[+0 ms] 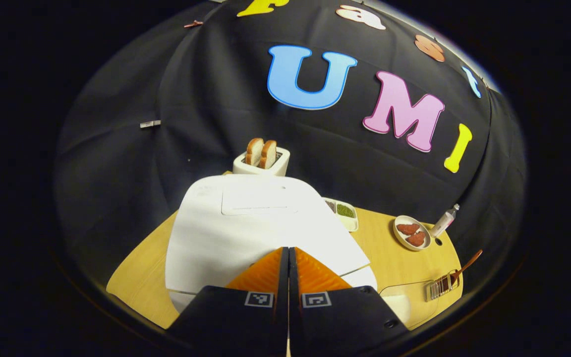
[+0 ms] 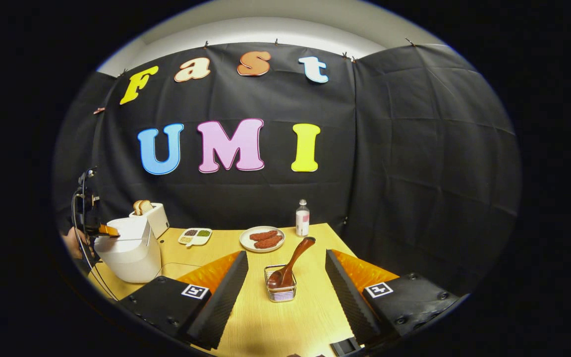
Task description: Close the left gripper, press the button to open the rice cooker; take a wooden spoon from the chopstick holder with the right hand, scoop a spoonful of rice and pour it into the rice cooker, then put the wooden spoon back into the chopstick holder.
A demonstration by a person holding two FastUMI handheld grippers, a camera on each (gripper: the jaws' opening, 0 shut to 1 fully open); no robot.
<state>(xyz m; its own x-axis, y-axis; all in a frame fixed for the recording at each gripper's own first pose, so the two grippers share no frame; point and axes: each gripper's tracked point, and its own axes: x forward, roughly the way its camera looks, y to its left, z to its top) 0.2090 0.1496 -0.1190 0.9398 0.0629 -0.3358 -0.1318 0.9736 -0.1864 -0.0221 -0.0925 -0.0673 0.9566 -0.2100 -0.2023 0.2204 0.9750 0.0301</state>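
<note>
Left to right, as your two cameras have it:

1. Rice cooker [image 2: 128, 250], far left of the table [image 2: 295, 322], near its left edge; lid down. Your left gripper [image 1: 288, 258] sits on the lid's front, fingers pressed together with nothing between them. In the right gripper view it [image 2: 108, 230] shows from the side, a hand behind it.
2. Toaster [image 2: 152, 218] with bread, just behind the cooker.
3. Divided dish [image 2: 195, 236] of grains, then plate [image 2: 262, 239] and bottle [image 2: 302, 218], along the back edge.
4. Chopstick holder [image 2: 281, 289], mid-table, wooden spoon [image 2: 293, 263] standing in it, handle tilted up and right. Your right gripper [image 2: 285, 277] hangs spread wide, the holder between its fingers and touching neither (bare tabletop on both sides).

The left gripper view adds the lid's top panel [image 1: 260, 198] and a clear container [image 1: 404, 300] beside the cooker; there the holder [image 1: 443, 286] lies near the table's right edge.
</note>
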